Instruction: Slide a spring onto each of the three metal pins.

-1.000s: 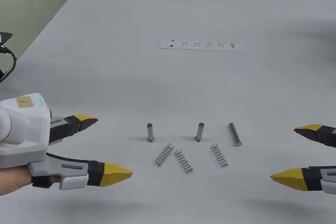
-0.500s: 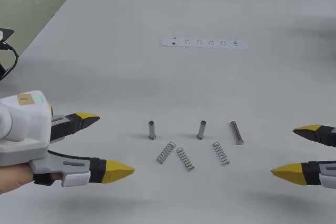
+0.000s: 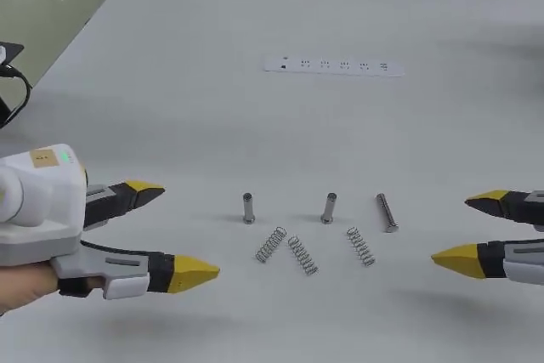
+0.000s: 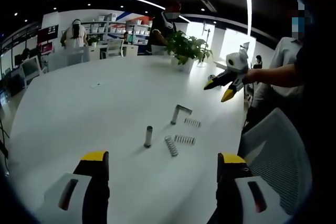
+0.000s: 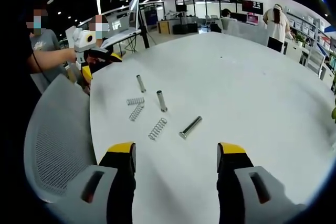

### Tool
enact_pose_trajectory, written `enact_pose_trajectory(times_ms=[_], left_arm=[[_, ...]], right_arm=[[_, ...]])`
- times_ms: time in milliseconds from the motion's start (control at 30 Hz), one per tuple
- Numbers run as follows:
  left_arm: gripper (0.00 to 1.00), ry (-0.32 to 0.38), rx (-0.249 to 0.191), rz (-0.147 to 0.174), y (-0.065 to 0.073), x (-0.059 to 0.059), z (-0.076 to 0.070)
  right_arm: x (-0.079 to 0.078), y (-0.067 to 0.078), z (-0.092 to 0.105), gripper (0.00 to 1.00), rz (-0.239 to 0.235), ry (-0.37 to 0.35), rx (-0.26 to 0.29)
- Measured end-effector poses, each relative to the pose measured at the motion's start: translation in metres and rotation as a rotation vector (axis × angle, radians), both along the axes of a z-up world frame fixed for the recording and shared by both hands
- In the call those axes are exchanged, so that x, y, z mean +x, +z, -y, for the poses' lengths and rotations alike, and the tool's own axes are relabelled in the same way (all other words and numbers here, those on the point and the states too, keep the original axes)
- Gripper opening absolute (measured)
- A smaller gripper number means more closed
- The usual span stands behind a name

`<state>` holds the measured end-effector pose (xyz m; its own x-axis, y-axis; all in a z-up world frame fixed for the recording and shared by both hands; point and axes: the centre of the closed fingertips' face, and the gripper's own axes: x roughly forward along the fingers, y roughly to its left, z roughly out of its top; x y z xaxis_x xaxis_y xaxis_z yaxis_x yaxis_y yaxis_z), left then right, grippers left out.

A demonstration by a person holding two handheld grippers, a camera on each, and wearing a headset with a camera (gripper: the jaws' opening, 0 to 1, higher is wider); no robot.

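Two steel pins (image 3: 248,207) (image 3: 329,207) stand upright on the grey table (image 3: 255,125). A third pin (image 3: 386,212) lies flat to their right. Three loose springs (image 3: 270,245) (image 3: 300,256) (image 3: 359,246) lie just in front of the pins. My left gripper (image 3: 174,231) hovers open to the left of them, holding nothing. My right gripper (image 3: 463,229) hovers open to their right, also holding nothing. In the left gripper view the nearest pin (image 4: 148,136) stands beyond my open left gripper (image 4: 163,157). The right gripper view has the lying pin (image 5: 190,127) nearest my open right gripper (image 5: 177,148).
A white power strip (image 3: 333,65) lies farther back on the table. A black cable (image 3: 10,82) hangs at the left edge. A mesh chair (image 5: 52,145) stands at the near table edge. A potted plant (image 4: 186,51) sits at the table's far end.
The right gripper has edged a little left and farther from me, toward the pins. The left gripper, the pins and the springs have kept their places; the head camera shifted slightly.
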<state>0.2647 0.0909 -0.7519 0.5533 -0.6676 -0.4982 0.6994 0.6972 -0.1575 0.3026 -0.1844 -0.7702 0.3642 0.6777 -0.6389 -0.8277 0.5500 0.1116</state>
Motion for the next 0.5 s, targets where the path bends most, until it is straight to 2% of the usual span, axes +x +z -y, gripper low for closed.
enact_pose_trajectory(times_ms=[300, 500], left_arm=[[0.78, 0.004, -0.007, -0.006, 0.001, 0.001, 0.001], [0.76, 0.001, -0.008, -0.012, 0.000, 0.000, 0.001]], right_arm=[[0.010, 0.001, 0.000, 0.58, -0.016, -0.022, 0.010], [0.018, -0.002, -0.005, 0.54, -0.025, -0.025, -0.016]])
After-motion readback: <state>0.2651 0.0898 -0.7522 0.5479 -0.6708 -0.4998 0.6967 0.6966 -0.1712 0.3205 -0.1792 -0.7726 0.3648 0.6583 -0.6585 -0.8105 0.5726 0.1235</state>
